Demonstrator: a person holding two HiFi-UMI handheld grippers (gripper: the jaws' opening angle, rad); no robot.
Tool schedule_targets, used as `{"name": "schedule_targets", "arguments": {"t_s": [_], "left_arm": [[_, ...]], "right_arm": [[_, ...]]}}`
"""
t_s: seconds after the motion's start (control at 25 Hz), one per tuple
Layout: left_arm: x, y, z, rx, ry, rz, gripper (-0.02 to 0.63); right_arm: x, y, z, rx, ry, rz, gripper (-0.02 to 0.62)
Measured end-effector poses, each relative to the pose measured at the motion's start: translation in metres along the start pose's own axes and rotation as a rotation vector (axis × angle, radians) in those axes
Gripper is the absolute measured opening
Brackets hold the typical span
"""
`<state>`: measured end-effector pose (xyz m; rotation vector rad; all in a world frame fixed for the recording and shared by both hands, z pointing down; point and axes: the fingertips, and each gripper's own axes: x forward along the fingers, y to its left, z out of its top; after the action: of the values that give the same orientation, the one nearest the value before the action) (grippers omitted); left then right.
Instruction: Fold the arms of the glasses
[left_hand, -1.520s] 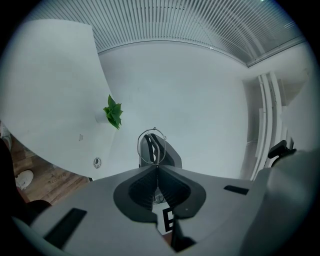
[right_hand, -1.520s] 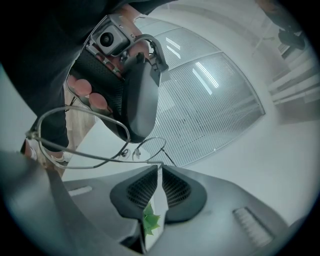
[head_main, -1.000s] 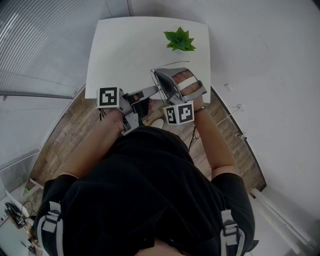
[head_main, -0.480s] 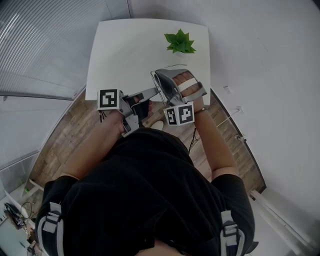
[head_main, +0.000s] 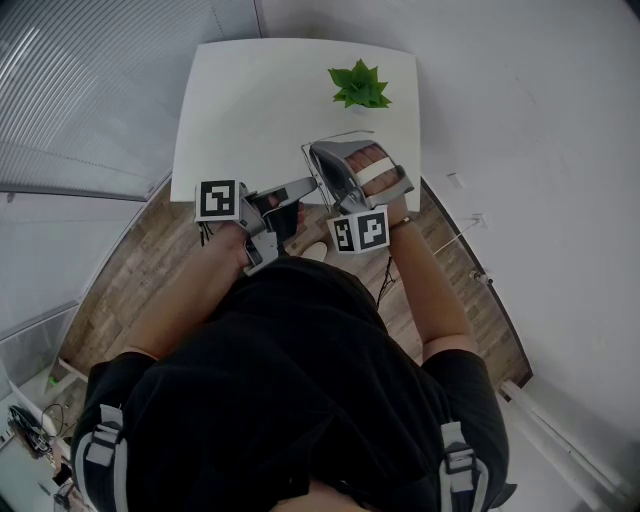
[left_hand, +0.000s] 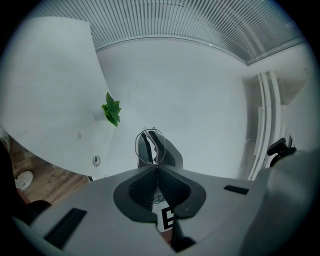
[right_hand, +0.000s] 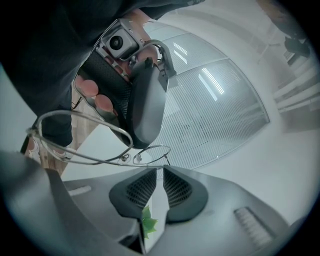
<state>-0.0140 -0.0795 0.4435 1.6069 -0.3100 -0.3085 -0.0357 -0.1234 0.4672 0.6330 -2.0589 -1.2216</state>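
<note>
The glasses (right_hand: 95, 156) are thin wire rims, held in the air over the near edge of the white table (head_main: 250, 110). My left gripper (left_hand: 157, 166) is shut on their wire, and one lens ring (left_hand: 150, 147) stands just past its tips. My right gripper (right_hand: 159, 170) faces it from the other side. Its jaws have just been closing and now stand a narrow gap apart. A lens (right_hand: 152, 152) and the stub of an arm lie at their mouth, with no pad pressing on them. In the head view both grippers, left (head_main: 308, 182) and right (head_main: 314, 152), meet tip to tip.
A small green plant (head_main: 359, 82) stands at the table's far right. Wooden floor (head_main: 150, 260) and a shoe (head_main: 315, 248) lie below the table's near edge. A ribbed wall panel (head_main: 90, 90) runs along the left.
Both hands have stayed where they were. The thin wire showing above the right gripper looks shorter now, drawn in toward the grippers.
</note>
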Motion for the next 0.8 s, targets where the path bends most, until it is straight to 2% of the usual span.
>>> {"name": "schedule_targets", "arguments": {"t_s": [0.4, 0.8], "left_arm": [[0.004, -0.001, -0.003, -0.001, 0.016, -0.007, 0.012], [0.006, -0.008, 0.002, 0.01, -0.006, -0.03, 0.012]], "right_arm": [[-0.003, 0.003, 0.003, -0.131, -0.017, 0.026, 0.069], [-0.003, 0.002, -0.007, -0.103, 0.014, 0.053, 0.144]]}}
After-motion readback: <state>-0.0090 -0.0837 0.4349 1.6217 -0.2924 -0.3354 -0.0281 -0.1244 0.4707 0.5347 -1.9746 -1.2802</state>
